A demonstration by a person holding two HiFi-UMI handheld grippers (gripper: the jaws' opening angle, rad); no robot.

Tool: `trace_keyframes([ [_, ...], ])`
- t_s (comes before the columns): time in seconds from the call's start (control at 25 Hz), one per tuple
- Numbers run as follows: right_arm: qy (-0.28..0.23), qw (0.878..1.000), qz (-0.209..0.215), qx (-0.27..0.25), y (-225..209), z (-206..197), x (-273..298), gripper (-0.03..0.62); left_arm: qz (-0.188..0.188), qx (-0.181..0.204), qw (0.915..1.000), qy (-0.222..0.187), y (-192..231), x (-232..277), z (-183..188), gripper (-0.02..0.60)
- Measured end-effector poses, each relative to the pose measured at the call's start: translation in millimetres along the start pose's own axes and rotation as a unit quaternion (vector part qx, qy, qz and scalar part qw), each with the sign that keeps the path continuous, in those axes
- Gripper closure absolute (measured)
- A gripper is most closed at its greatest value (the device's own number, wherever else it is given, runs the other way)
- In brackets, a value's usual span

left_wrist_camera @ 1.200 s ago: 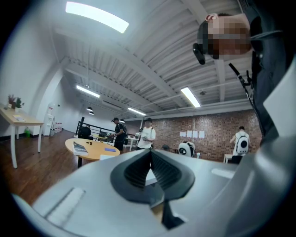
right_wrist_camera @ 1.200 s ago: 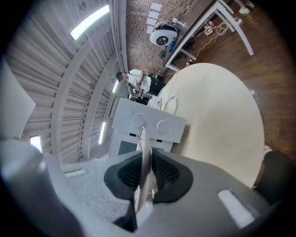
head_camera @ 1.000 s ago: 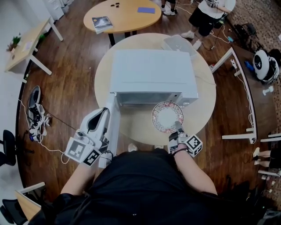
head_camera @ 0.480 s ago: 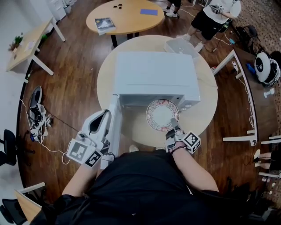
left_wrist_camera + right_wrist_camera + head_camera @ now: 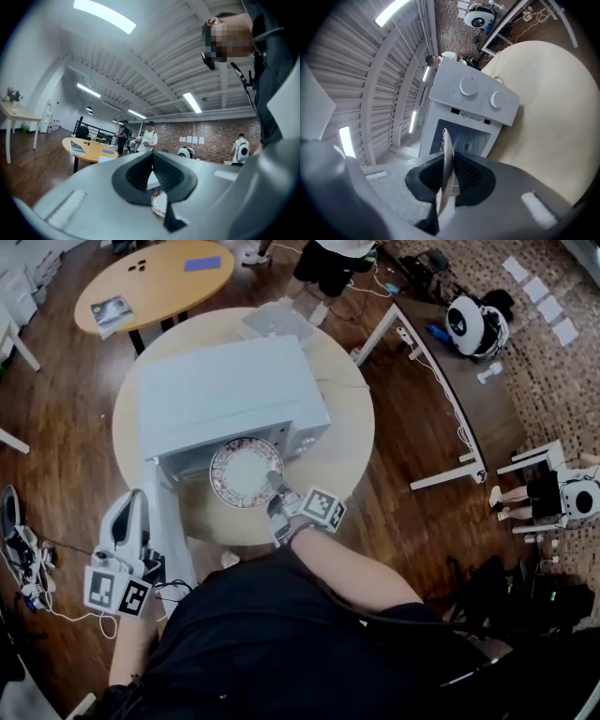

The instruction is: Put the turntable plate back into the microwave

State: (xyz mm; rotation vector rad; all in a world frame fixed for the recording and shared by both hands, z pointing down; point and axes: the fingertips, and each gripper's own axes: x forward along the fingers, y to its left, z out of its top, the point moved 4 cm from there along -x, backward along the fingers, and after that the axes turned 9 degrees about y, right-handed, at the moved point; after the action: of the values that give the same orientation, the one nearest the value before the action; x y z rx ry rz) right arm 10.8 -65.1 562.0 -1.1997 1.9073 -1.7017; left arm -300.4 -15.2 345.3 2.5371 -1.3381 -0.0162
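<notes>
Round turntable plate [image 5: 246, 472], glossy pale centre inside a reddish patterned rim, now at the mouth of the microwave [image 5: 225, 395], far edge overlapping the front of the opening; a second earlier, out over bare tabletop to the lower right of that opening, clear of the front. Clamped at the near rim between the ridged black pads of the right gripper [image 5: 275, 486], and in the right gripper view seen as a thin disc, edge-on, running straight through the clenched jaws. Behind it, boxy white microwave with a smooth matte top, two round knobs [image 5: 468, 86] on the front panel, door [image 5: 171, 521] swung open toward the lower left of the head view. Underneath, round cream table [image 5: 342, 427], plain and smooth, on a dark wood-plank floor [image 5: 412, 521]. Lower left of the head view, left gripper [image 5: 131, 502], grey moulded shell with a marker cube [image 5: 114, 592], just beside the open door as before, pads pressed together with nothing between.
</notes>
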Motion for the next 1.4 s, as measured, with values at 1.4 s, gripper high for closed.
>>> trace_keyframes([
  [1.4, 0.093, 0.995, 0.021, 0.016, -18.8, 19.5, 45.1, 0.565, 0.070, 0.023, 0.9973, 0.006, -17.5, 46.5, -2.3, 0.578],
])
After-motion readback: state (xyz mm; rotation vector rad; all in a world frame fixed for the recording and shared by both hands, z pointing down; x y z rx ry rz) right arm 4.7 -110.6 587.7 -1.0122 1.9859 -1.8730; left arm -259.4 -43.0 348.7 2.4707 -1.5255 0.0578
